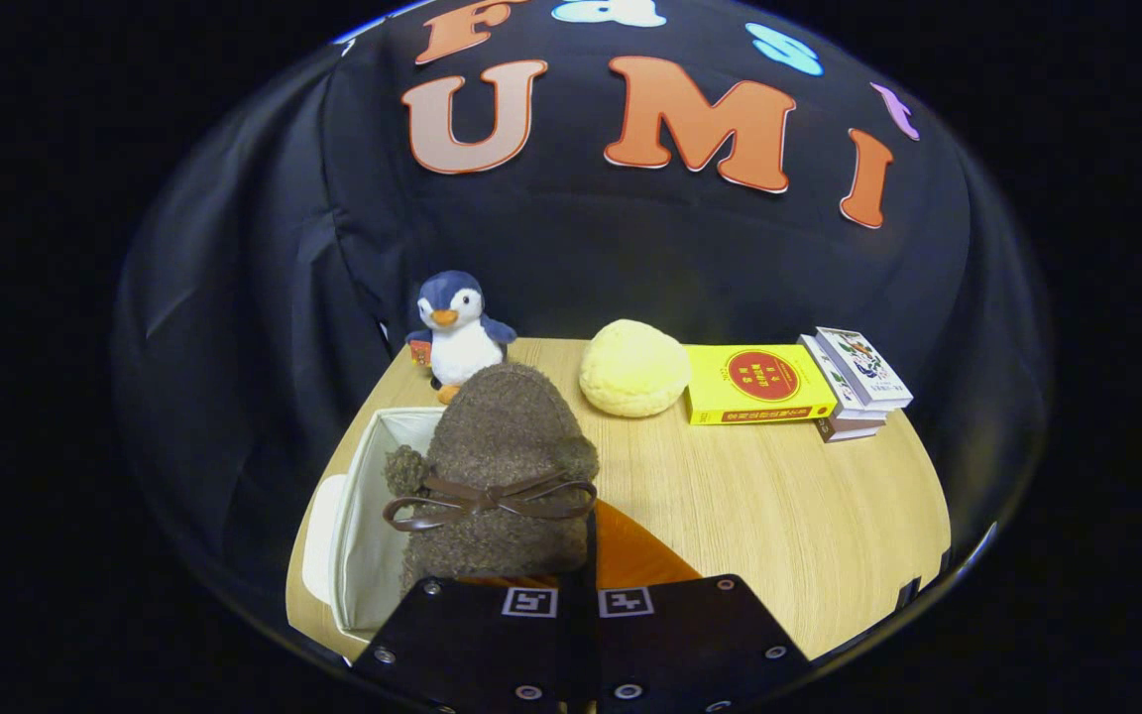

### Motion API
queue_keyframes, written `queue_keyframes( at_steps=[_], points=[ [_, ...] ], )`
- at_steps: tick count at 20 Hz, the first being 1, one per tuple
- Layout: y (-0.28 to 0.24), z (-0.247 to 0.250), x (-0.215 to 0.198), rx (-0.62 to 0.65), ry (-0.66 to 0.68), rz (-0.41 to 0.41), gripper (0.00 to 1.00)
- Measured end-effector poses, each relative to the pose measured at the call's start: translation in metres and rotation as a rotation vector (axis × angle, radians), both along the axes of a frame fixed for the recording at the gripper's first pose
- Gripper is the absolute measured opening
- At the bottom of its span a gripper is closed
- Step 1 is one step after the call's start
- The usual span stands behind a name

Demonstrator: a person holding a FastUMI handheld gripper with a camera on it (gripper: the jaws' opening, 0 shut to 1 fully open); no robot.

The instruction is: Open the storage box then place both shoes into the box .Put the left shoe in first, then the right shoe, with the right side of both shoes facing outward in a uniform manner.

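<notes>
A brown fuzzy shoe [502, 466] with a dark brown bow hangs just ahead of my fingers, toe pointing away from me. My gripper [586, 587] is shut on its heel end, the two fingers pressed close together. The shoe sits over the right part of the open storage box [358, 516], whose white lining shows to the shoe's left. An orange panel [635, 555], which looks like part of the box, shows right of the shoe. What lies in the box under the shoe is hidden.
On the wooden table [789, 516] beyond the box stand a plush penguin [457, 332], a yellow round cushion [632, 367], a yellow box [757, 382] and a small stack of books [854, 382]. A white flap [321, 540] hangs at the box's left side.
</notes>
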State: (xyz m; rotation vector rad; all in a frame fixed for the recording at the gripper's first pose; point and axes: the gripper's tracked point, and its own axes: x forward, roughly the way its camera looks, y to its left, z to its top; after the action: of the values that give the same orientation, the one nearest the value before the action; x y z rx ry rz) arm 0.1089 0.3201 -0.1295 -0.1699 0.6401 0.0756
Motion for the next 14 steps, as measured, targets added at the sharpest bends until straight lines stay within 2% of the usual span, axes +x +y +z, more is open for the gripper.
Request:
queue_keyframes(
  at_steps=[5,12,14],
  points=[
    [0.014,-0.03,0.015,-0.091,0.027,0.023,0.03],
    [0.016,-0.063,0.025,-0.165,0.055,0.014,0.03],
    [0.016,-0.07,0.021,-0.167,0.073,0.02,0.09]
  ],
)
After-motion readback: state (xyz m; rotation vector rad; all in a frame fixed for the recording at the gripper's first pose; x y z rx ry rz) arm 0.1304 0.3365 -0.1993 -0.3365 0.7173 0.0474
